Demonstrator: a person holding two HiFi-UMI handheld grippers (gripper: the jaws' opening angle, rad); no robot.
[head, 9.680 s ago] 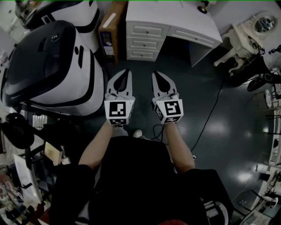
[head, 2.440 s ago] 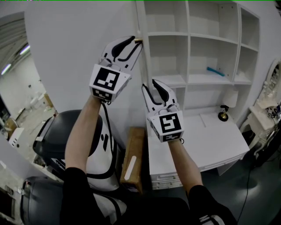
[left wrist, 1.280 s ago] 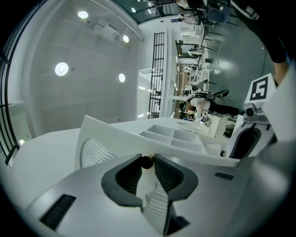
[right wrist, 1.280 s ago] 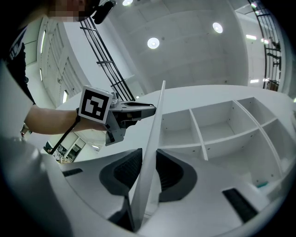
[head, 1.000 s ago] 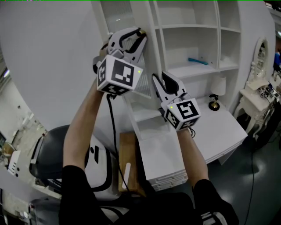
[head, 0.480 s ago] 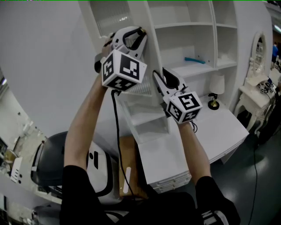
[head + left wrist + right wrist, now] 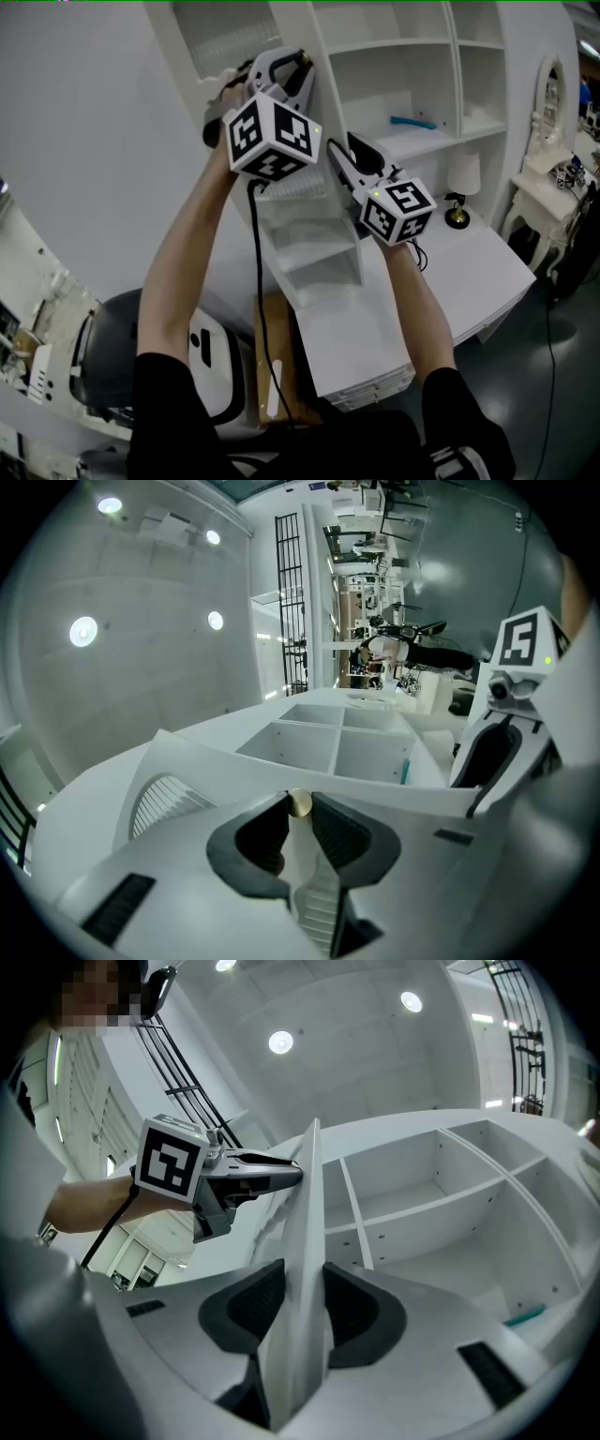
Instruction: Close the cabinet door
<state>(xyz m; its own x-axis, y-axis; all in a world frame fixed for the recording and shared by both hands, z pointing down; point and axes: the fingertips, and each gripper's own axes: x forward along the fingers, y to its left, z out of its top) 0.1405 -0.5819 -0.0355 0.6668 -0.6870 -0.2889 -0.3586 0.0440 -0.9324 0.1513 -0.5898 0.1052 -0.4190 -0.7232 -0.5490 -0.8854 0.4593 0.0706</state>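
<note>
Both forearms raised toward the tall white shelf cabinet (image 7: 424,86). My left gripper (image 7: 302,64) is the higher one, jaws just closing, pinching the small brass knob (image 7: 299,802). My right gripper (image 7: 304,1288), jaws just opening, straddles the edge of the white louvred cabinet door (image 7: 314,239), pads touching it. The door stands ajar at the cabinet's left.
</note>
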